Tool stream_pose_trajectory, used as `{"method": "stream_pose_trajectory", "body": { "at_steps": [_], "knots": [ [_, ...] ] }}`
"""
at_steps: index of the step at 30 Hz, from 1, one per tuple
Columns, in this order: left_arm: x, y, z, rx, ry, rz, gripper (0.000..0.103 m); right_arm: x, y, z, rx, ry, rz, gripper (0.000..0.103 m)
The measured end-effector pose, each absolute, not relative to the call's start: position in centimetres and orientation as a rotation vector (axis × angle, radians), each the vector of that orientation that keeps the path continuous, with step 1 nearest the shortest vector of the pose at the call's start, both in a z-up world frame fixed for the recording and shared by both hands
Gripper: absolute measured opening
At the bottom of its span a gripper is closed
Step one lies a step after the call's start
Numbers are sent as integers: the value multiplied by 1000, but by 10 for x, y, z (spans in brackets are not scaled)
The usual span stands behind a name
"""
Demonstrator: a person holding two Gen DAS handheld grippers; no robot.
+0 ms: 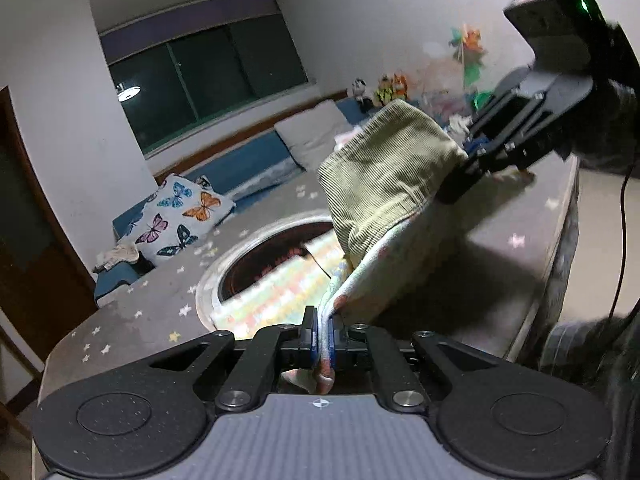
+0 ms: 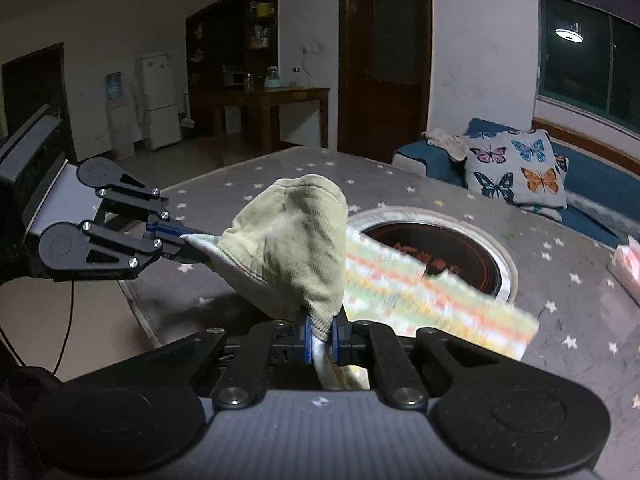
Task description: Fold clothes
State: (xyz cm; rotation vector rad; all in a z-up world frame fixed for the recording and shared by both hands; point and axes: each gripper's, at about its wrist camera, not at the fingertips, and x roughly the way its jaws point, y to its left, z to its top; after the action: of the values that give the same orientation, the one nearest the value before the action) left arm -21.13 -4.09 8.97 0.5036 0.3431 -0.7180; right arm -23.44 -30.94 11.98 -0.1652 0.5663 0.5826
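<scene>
A small garment, green corduroy outside with a pastel striped lining, is lifted above the grey star-print table. My left gripper is shut on one edge of it. My right gripper is shut on the other edge, seen at upper right in the left wrist view. In the right wrist view the right gripper pinches the corduroy, and the left gripper holds the far edge at left. The striped part hangs blurred over the table.
A round recessed burner with a metal rim sits in the table's middle, also in the right wrist view. A blue sofa with a butterfly pillow stands beyond. Folded cloth lies at the table's right edge. A cable hangs at right.
</scene>
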Motion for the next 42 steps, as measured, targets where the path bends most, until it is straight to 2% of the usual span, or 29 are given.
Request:
{"method": "stream_pose_trajectory", "body": {
  "at_steps": [9, 17, 20, 22, 27, 30, 32, 34, 37, 42],
  "knots": [
    [-122, -61, 100, 405, 403, -654, 6, -146, -319, 132, -170, 593, 551, 8],
    [-22, -86, 65, 362, 580, -599, 6, -40, -324, 94, -151, 702, 494, 8],
    [4, -92, 42, 342, 650, -568, 7, -11, -326, 69, -126, 737, 442, 11],
    [15, -93, 29, 323, 689, -555, 9, -1, -329, 56, -126, 750, 397, 22],
    [17, -92, 20, 305, 696, -538, 11, -6, -345, 54, -112, 730, 298, 24],
    [16, -92, 20, 314, 687, -521, 19, -22, -353, 68, -100, 681, 295, 24],
    [19, -92, 18, 317, 682, -499, 28, -40, -351, 77, -100, 650, 325, 25],
    [20, -91, 18, 312, 683, -477, 32, -55, -345, 81, -85, 648, 374, 29],
    [22, -89, 18, 310, 682, -441, 50, -67, -339, 64, -66, 684, 405, 31],
    [25, -83, 19, 315, 682, -382, 60, -55, -364, 22, 27, 771, 301, 31]
  ]
}}
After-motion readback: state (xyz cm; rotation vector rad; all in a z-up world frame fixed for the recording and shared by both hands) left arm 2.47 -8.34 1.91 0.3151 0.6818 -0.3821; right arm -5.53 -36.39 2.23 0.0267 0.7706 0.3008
